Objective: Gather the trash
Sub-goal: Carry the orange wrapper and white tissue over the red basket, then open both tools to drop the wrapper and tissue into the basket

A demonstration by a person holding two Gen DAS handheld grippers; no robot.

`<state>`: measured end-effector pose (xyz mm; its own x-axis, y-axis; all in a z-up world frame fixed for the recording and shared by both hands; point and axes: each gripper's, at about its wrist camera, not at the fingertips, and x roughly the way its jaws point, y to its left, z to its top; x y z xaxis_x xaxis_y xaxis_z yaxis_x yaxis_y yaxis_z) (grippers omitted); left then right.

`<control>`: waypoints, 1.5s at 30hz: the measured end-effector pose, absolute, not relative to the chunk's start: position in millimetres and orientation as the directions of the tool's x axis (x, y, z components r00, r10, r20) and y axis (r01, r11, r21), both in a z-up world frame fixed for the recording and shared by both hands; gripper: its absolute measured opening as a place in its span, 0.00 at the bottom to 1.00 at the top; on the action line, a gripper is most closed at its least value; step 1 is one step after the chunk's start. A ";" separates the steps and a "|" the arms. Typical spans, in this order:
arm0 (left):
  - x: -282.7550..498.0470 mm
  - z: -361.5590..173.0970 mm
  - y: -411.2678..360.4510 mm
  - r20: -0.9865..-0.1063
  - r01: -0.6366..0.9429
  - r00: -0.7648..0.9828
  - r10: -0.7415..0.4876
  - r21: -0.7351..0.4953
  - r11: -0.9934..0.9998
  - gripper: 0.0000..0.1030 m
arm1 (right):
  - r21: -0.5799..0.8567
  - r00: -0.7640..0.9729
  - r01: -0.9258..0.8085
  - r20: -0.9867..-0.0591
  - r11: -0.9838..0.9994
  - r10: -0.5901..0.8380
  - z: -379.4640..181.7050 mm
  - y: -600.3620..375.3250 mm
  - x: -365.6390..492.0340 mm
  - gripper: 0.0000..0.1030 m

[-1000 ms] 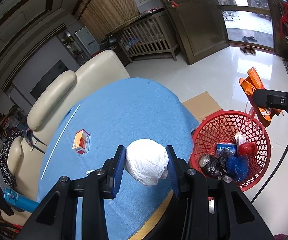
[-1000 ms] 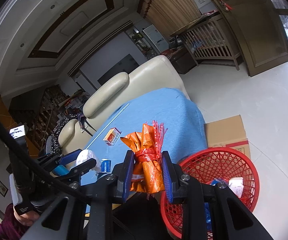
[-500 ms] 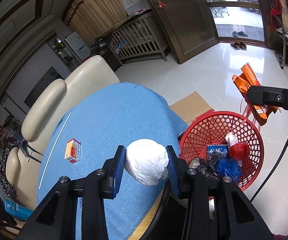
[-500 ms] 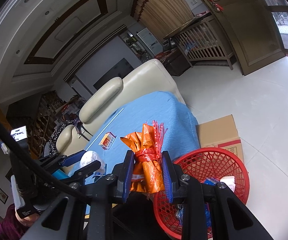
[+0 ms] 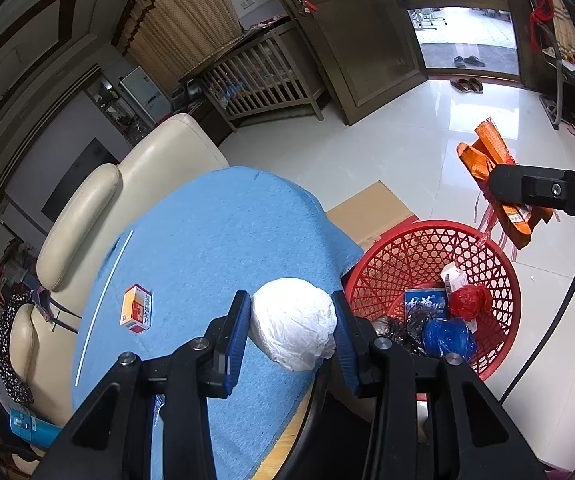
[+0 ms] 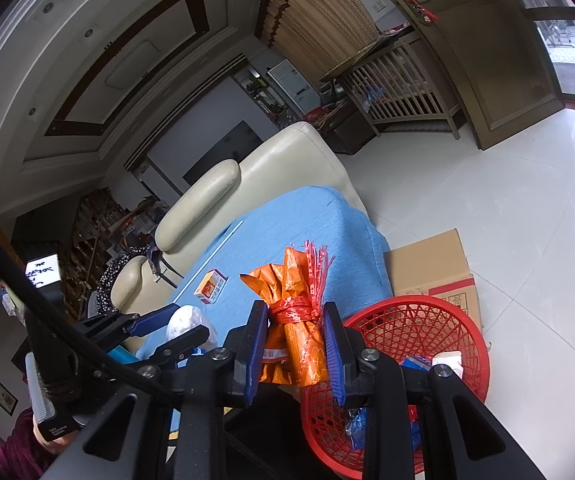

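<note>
My left gripper (image 5: 292,330) is shut on a crumpled white paper ball (image 5: 293,334), held above the near edge of the blue-clothed table (image 5: 215,240). My right gripper (image 6: 295,350) is shut on an orange wrapper bundle tied with red plastic (image 6: 295,328), held above the left rim of the red mesh basket (image 6: 419,312). The bundle also shows in the left wrist view (image 5: 495,184), above the basket's (image 5: 415,248) far rim. The basket holds several pieces of trash. A small orange and white box (image 5: 137,308) lies on the table.
A cream leather sofa (image 5: 99,216) stands behind the table. A cardboard box (image 5: 371,212) lies on the white tiled floor beside the basket. A thin white stick (image 5: 103,304) lies on the cloth. A wooden crib (image 5: 259,80) and doors stand far back.
Both grippers have shifted slightly toward the basket, each still holding its item. The basket sits more fully under them in both views.
</note>
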<state>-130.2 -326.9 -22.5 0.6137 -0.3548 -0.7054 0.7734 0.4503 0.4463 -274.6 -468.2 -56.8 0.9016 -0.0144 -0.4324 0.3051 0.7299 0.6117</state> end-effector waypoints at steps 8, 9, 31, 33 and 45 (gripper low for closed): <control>-133.1 -25.4 -334.5 -0.712 0.785 0.602 -0.362 0.443 0.434 0.42 | 0.613 0.899 0.313 -0.437 0.725 -0.019 -57.1 -468.6 -275.2 0.29; -133.2 -25.8 -335.3 -0.712 0.786 0.601 -0.364 0.443 0.431 0.42 | 0.614 0.899 0.314 -0.437 0.724 -0.020 -57.1 -468.8 -275.5 0.29; -135.6 -34.0 -346.1 -0.734 0.805 0.574 -0.363 0.424 0.414 0.42 | 0.646 0.902 0.335 -0.431 0.686 -0.034 -61.0 -473.2 -282.0 0.29; -135.7 -35.2 -346.5 -0.736 0.806 0.572 -0.362 0.422 0.415 0.42 | 0.645 0.901 0.336 -0.431 0.686 -0.035 -61.2 -473.4 -282.1 0.29; -133.5 -38.5 -347.1 -0.753 0.819 0.545 -0.368 0.384 0.427 0.43 | 0.644 0.898 0.341 -0.439 0.685 -0.033 -65.1 -476.5 -279.1 0.29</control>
<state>-133.5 -347.1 -38.5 0.5451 -0.3683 -0.7531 0.8189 0.4265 0.3841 -279.1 -476.5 -65.1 0.8978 -0.0333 -0.4392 0.3406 0.6846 0.6444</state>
